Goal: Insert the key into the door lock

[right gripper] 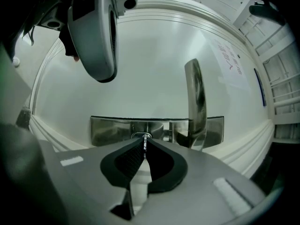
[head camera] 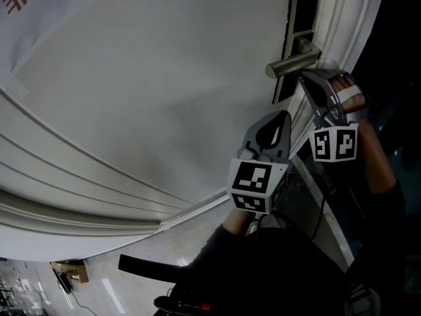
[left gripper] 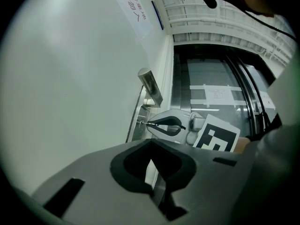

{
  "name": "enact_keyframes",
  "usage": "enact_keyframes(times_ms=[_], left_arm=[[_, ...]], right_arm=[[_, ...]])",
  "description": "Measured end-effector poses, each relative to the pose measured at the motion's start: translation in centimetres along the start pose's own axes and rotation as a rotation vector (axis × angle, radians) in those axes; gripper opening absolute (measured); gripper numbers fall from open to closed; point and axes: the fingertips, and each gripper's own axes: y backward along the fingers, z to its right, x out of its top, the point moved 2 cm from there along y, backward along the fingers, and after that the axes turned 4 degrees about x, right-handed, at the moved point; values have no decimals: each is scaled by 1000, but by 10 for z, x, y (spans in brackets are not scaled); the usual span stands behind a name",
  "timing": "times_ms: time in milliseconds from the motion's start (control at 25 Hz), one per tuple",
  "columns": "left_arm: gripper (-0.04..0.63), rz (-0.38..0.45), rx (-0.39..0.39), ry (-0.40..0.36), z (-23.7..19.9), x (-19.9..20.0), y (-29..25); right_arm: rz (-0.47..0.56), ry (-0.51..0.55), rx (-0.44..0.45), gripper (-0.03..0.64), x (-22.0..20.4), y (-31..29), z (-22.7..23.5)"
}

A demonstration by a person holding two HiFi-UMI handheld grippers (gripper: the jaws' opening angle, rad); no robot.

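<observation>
Low at centre of the right gripper view, my right gripper (right gripper: 144, 140) fingers (right gripper: 129, 158) pinch the key (right gripper: 145, 147), tip at the lock (right gripper: 140, 135) left of the handle (right gripper: 196, 97); my left gripper (left gripper: 151, 146) is closed, empty.

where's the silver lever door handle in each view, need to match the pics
Head view: the silver lever door handle is at the upper right, pointing left.
Left gripper view: the handle is just above centre, seen nearly end-on.
Right gripper view: the handle is right of centre and runs vertically.
Shared landmark: the steel lock plate it is mounted on.
</observation>
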Motion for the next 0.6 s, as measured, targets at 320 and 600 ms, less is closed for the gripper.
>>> enact_keyframes(times_ms=[320, 600], left_arm=[[0, 7, 13, -5, -5, 1, 4], [0, -9, 10, 12, -8, -6, 3]], right_arm=[[-1, 1, 0, 12, 1, -2, 0], [-10, -13, 0, 11, 2, -2, 1]])
